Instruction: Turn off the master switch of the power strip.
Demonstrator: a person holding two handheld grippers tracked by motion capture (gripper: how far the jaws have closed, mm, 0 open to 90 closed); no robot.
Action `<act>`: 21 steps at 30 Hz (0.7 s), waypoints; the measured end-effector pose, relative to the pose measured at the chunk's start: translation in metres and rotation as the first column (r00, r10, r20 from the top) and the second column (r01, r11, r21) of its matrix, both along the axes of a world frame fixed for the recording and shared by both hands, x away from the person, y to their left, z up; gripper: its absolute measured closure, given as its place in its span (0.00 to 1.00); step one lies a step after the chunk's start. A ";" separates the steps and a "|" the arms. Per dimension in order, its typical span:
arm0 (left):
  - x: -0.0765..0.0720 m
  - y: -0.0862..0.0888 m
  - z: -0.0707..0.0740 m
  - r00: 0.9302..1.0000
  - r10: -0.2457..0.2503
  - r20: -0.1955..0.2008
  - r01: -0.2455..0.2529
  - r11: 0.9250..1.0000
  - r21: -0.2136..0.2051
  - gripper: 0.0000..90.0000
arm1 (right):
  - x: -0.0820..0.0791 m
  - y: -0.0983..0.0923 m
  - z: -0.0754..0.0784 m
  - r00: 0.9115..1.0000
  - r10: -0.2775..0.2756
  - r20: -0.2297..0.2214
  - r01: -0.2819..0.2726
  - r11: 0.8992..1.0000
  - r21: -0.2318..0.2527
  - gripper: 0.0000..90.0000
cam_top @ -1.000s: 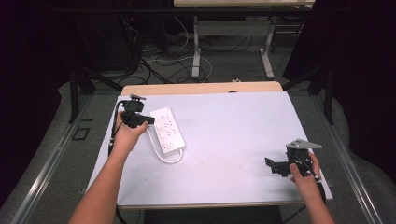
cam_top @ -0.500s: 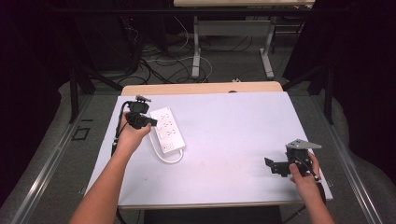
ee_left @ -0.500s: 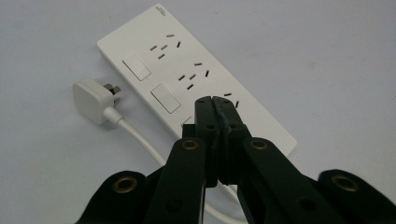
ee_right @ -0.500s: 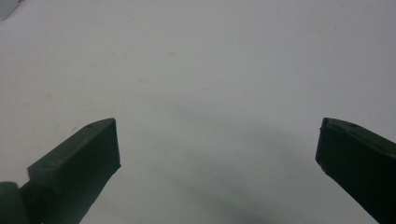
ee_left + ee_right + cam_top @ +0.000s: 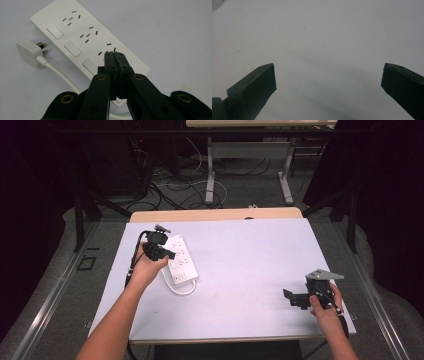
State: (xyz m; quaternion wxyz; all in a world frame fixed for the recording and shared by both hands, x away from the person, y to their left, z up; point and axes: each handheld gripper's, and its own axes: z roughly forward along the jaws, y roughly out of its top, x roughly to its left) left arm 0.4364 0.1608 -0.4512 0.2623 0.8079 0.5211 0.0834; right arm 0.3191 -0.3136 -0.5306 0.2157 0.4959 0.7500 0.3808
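The power strip (image 5: pixel 179 260) lies on the worktop (image 5: pixel 250 255) at about ten o'clock from its middle, its length running from eleven o'clock toward five. Its plug (image 5: pixel 28 51) rests on the worktop just beside the strip's switch side, apart from it, with the cord (image 5: pixel 181 290) looping past the strip's near end. The left claw (image 5: pixel 170 253) sits over the strip's left edge. The right claw (image 5: pixel 289 297) sits at four o'clock, well apart from the strip.
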 end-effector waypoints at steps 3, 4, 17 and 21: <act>0.000 -0.002 -0.004 1.000 -0.011 -0.017 0.011 1.000 0.010 1.00 | 0.000 0.001 0.000 1.000 -0.002 -0.002 0.002 1.000 0.004 0.00; 0.000 -0.002 -0.005 1.000 -0.015 -0.021 0.015 1.000 0.012 1.00 | 0.000 0.001 0.000 1.000 -0.003 -0.002 0.003 1.000 0.002 0.00; -0.005 -0.008 -0.014 0.996 -0.059 -0.064 0.062 0.997 0.044 1.00 | 0.000 0.001 0.000 1.000 -0.004 -0.006 0.004 1.000 0.000 0.00; -0.007 -0.009 -0.017 0.995 -0.068 -0.076 0.072 0.996 0.052 1.00 | -0.001 0.002 0.000 1.000 -0.005 -0.006 0.005 1.000 -0.002 0.00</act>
